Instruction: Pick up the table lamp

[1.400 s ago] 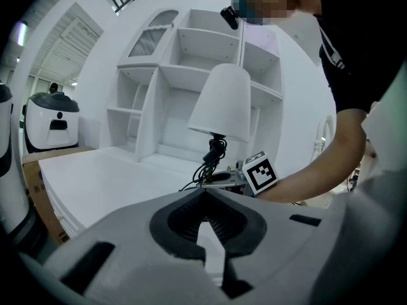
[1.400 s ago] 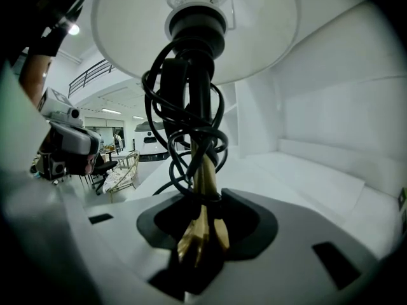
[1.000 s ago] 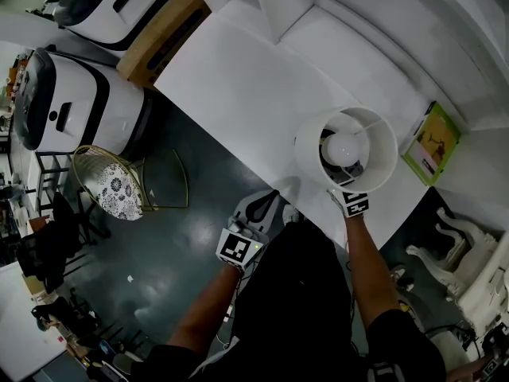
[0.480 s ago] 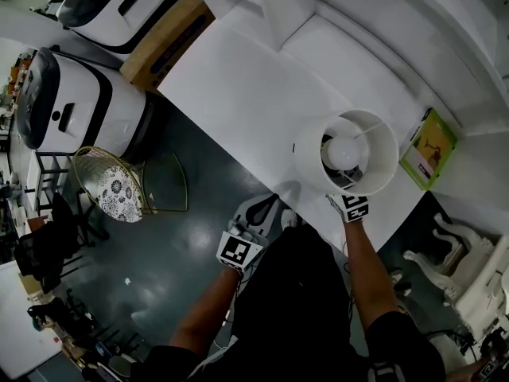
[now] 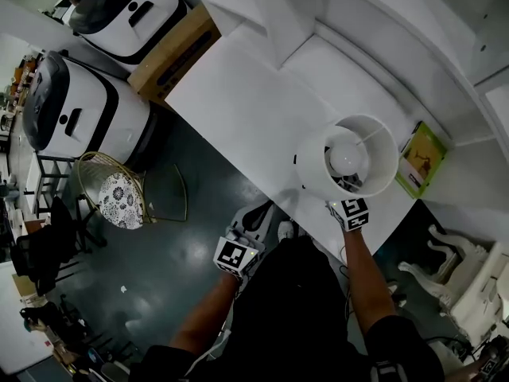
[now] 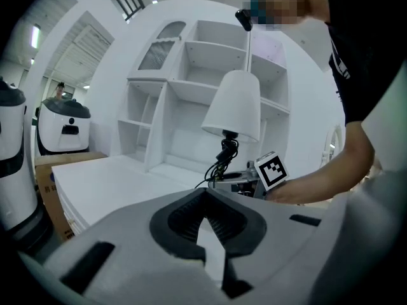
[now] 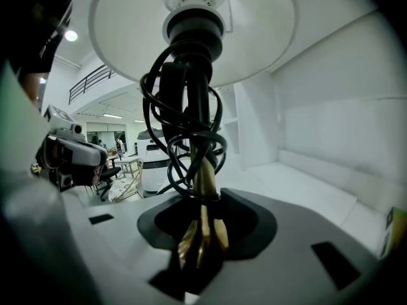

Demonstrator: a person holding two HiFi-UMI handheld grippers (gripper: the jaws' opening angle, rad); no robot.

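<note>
The table lamp stands at the near right of the white table; from above I see its white shade and bulb. My right gripper reaches under the shade. In the right gripper view that gripper is shut on the lamp's gold stem, which has a black cord wound round it. The lamp's base is hidden. My left gripper hangs off the table's front edge, shut and holding nothing. From the left gripper I see the lamp a little ahead to the right.
A green book lies right of the lamp. White shelving rises behind the table. A cardboard box and two white machines stand to the left. A gold wire stool is on the dark floor.
The head view has drifted slightly. My right gripper stays shut on the lamp's stem, and the lamp has shifted little. The left gripper has barely moved.
</note>
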